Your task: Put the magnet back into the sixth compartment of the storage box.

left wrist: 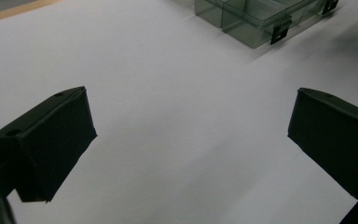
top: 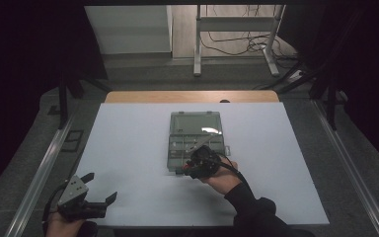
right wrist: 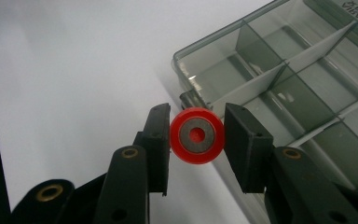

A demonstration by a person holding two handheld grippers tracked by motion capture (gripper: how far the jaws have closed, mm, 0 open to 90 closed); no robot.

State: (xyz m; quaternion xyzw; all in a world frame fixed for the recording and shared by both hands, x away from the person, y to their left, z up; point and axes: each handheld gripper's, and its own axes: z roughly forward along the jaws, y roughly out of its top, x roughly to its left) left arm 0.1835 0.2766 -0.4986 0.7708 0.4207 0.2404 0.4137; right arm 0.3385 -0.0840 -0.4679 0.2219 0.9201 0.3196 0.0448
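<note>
My right gripper [right wrist: 197, 135] is pinching a small red wheel [right wrist: 196, 136] with a grey metal hub, one black pad pressed to each side of it. I see the wheel face-on in the right gripper view, held above the near-left corner of a clear, grey-tinted compartment box [right wrist: 279, 79]. Just behind the wheel a small latch tab sticks out of the box's front wall, right at the rim. Thin dividers split the box into cells; the cell nearest the wheel looks bare, and I can't make out whether the cells farther back hold anything.

From the high view I find the right gripper [top: 201, 162] at the near edge of the box [top: 196, 140], with the person's hand [top: 222, 178] and dark sleeve coming up from the bottom right and the cable looping off beside the wrist. The box lies open near the middle of the white surface [top: 128, 148], its lid folded flat toward the far side. The tray's front wall and the latch are the only things close to the wheel.

My left gripper [top: 93, 188] sits well apart, at the near-left corner of the surface, its jaws spread wide with nothing between them. In the left gripper view the gripper [left wrist: 186, 140] looks across bare white surface toward one corner of the box [left wrist: 256, 18], where two black latches show on its side. A strip of wooden tabletop [top: 192, 96] shows beyond the far edge of the white sheet, and a metal frame with loose cables stands on the floor behind.
</note>
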